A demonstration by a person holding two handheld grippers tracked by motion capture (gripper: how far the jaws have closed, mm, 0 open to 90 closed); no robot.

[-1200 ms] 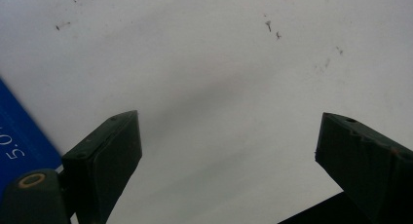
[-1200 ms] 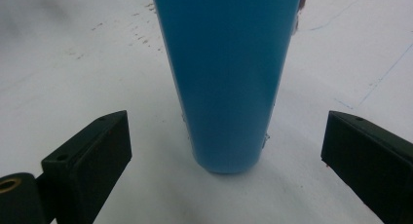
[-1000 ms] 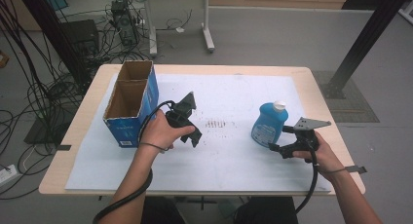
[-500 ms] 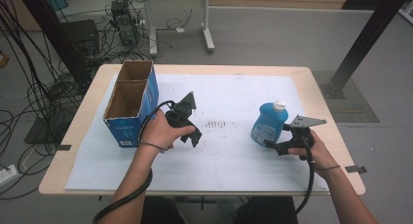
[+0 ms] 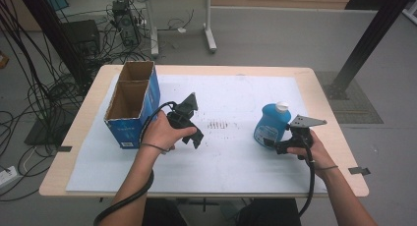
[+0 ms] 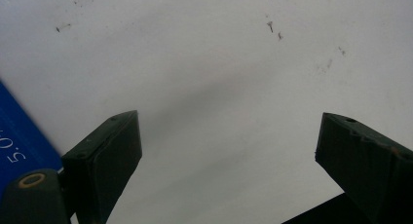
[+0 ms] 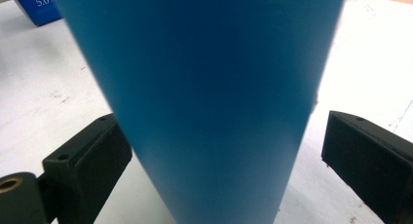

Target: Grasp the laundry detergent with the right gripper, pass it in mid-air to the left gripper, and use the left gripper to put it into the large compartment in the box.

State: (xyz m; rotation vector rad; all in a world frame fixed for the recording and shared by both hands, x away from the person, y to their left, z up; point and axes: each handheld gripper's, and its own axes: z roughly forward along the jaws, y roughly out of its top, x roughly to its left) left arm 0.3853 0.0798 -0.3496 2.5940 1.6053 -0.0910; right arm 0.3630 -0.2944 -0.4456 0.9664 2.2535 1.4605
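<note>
The blue bottle (image 5: 269,126) stands upright on the white sheet (image 5: 231,152) that covers the desk (image 5: 93,100), toward the three o'clock side of the high view and well apart from the cardboard box (image 5: 134,104) at nine o'clock. Its body is a saturated, glossy blue plastic, broad and rounded at the base and shoulders, narrowing to a short neck closed with a white cap (image 5: 281,106); a paler label patch sits low on the side facing the person, too small to read. In the right gripper view the bottle (image 7: 209,97) looms as a smooth blue wall that tapers toward the bottom of the picture, unmarked and evenly coloured, with a soft sheen down its middle. The right claw (image 5: 280,146) sits at the bottle's five o'clock, its jaws straddling the lower body: one jaw lies against or just beside the blue wall, while a strip of white sheet shows between the bottle and the other jaw, so the claw is released, not clamped on it. The left claw (image 5: 195,136) hangs near the middle of the desk, just at the box's four o'clock, tilted down toward the sheet; in the left gripper view its jaws stand wide apart over bare white paper, released and empty, with a corner of the box's blue printed side (image 6: 19,136) at eight o'clock.
</note>
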